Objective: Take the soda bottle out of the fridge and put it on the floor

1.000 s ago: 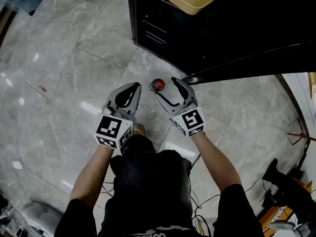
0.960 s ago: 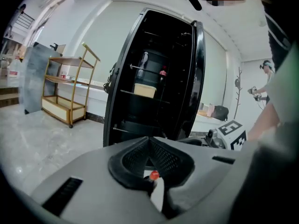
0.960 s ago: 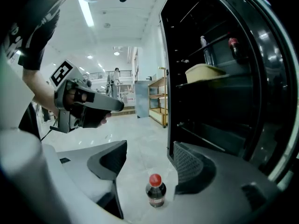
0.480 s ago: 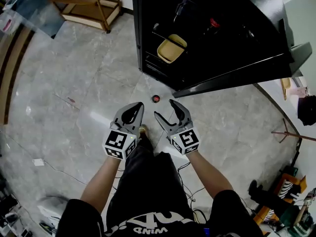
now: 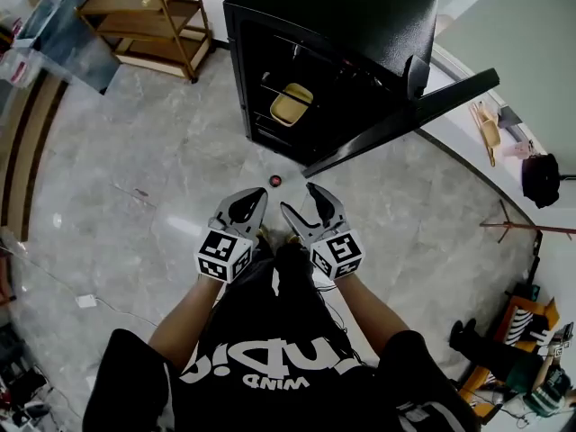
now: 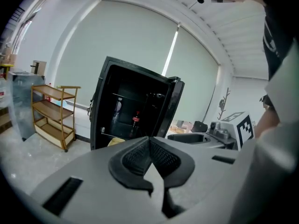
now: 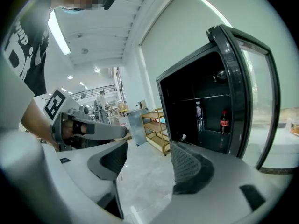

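The fridge stands far ahead, black, with its door swung wide to the right. The person stands well back from it on the floor.

The left gripper is clenched on nothing, its pads pressed together. The right gripper is released, with only floor showing between its pads.

In the right gripper view the soda bottle, dark with a red label, stands upright on a shelf inside the fridge. A clear bottle is just to its left.

I judge that the fetch has not begun. The next move calls for stepping in and reaching the right gripper through the doorway. It must then close on the bottle's body without knocking its neighbour.

One doubt is a small red-topped thing on the floor just in front of the fridge. It may be a bottle seen from above, but I cannot tell.

The floor is polished grey stone tile, glossy and likely slick under a bottle's base. A wooden rack stands at the far left, and a yellow container sits low inside the fridge.
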`<action>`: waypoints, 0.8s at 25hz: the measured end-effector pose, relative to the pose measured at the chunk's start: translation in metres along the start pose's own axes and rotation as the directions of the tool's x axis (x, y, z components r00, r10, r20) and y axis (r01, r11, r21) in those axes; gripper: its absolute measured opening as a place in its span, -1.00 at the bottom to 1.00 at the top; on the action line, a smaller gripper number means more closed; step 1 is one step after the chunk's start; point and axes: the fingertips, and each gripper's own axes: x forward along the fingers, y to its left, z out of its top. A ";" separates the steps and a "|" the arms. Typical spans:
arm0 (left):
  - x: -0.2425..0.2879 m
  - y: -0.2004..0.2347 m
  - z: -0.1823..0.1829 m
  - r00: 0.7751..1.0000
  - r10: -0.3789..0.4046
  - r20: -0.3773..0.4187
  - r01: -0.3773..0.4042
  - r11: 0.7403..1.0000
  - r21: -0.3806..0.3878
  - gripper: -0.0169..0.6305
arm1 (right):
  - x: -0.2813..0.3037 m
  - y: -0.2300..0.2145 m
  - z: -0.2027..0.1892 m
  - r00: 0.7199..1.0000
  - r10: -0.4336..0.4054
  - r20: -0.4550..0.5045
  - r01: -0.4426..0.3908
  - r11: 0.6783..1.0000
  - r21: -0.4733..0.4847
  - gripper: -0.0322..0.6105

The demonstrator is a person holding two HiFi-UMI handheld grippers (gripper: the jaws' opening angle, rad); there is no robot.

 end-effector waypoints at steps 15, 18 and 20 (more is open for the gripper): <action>-0.008 -0.044 0.057 0.996 0.025 0.084 -0.026 1.000 0.010 -0.92 | -0.040 -0.009 0.070 0.996 -0.033 0.080 0.040 0.995 -0.090 -0.82; -0.013 -0.042 0.066 0.994 0.040 0.104 -0.042 0.999 0.014 -0.92 | -0.047 -0.011 0.083 0.995 -0.034 0.096 0.044 0.994 -0.100 -0.83; -0.019 -0.038 0.071 0.992 0.052 0.115 -0.054 0.998 0.018 -0.92 | -0.055 -0.014 0.093 0.993 -0.041 0.110 0.052 0.994 -0.098 -0.83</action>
